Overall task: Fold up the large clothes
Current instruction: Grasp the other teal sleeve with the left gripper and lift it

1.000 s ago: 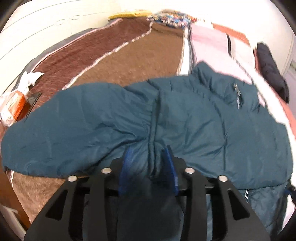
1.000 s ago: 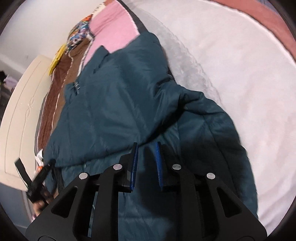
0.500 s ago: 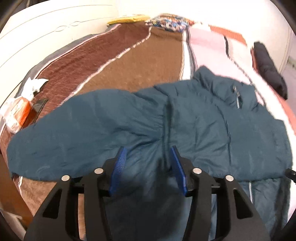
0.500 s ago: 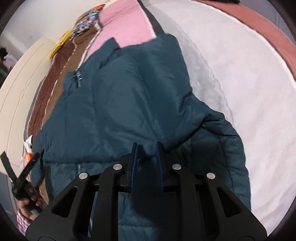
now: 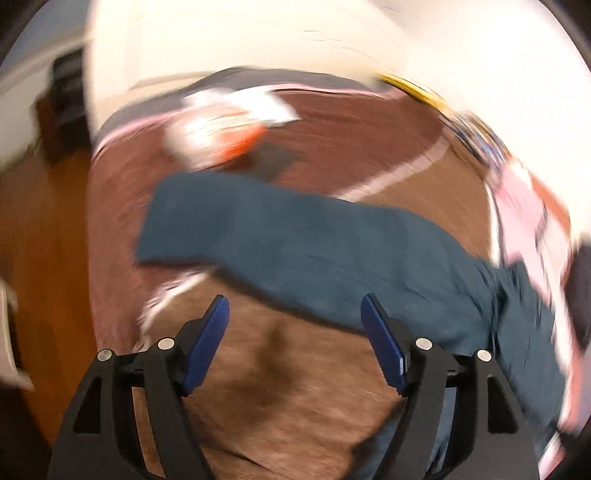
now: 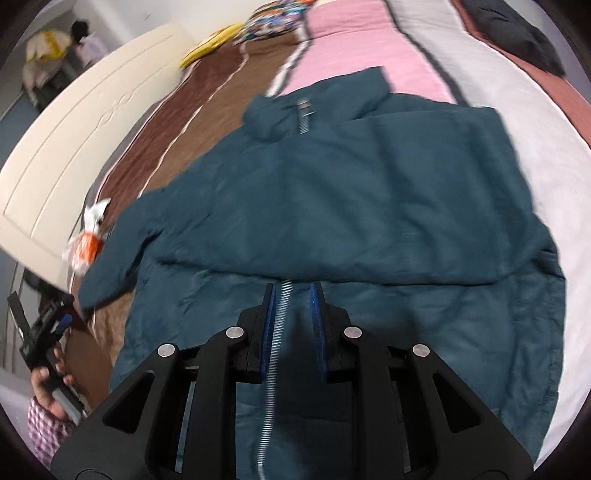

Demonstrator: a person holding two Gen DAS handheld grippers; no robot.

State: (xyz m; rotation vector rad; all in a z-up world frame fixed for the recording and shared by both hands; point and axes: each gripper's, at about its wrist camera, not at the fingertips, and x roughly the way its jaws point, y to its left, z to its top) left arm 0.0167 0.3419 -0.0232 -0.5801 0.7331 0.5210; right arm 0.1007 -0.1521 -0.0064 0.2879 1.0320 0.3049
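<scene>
A large teal padded jacket [image 6: 351, 192] lies spread on the bed, front up, its zipper [image 6: 279, 314] running toward me. One sleeve is folded across the body; the other sleeve [image 5: 295, 236] stretches left over the brown blanket. My right gripper [image 6: 292, 291] hovers over the lower front with its blue pads a little apart on either side of the zipper, holding nothing. My left gripper [image 5: 295, 306] is wide open and empty above the brown blanket, just short of the outstretched sleeve. The left wrist view is blurred. The left gripper also shows at the far left of the right wrist view [image 6: 44, 325].
The bed carries a brown blanket [image 6: 177, 110], a pink blanket [image 6: 351, 44] and a white cover [image 6: 535, 122]. An orange and white packet [image 6: 85, 243] and a dark flat object [image 5: 273, 158] lie near the sleeve end. A cream headboard [image 6: 74, 144] stands at left. A dark garment [image 6: 517, 33] lies far right.
My left gripper opened wide, let go of the jacket and swung left toward the outstretched sleeve. My right gripper opened slightly and drew back over the lower front; the folded sleeve stays on the body.
</scene>
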